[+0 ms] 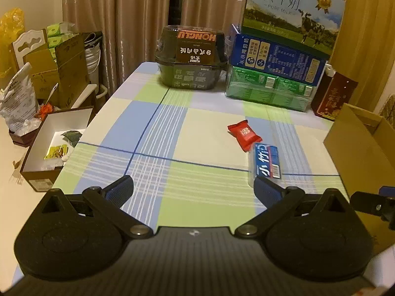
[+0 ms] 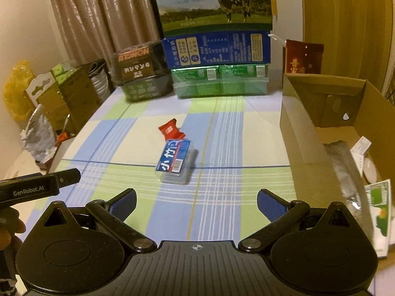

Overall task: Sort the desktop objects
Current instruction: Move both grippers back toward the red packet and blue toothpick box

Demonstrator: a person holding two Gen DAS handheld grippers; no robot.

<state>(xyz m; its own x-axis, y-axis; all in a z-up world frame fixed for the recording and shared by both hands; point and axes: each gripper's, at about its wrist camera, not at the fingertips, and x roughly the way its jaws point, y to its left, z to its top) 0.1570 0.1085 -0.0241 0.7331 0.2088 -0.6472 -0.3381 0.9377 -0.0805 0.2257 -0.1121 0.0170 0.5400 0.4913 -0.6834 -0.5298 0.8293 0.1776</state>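
Hovering over the checked blue-and-green bench [image 1: 153, 133], the left tool [image 1: 193, 190] sits spread wide, gripping nothing. The right tool [image 2: 196, 203] is spread and empty too. Ahead, a clear plastic box with a blue label [image 2: 175, 162] touches a red candy wrapper [image 2: 170, 130], left of an open brown cardboard carton [image 2: 321, 113].

Black tongs [image 2: 196, 204] with blue ribbed pads [image 2: 270, 207], silver pivot screws, "GenRobot.AI" lettering.

Both wrist views low over table [image 1: 172, 128], facing far boxes; share red packet [image 2: 170, 130].
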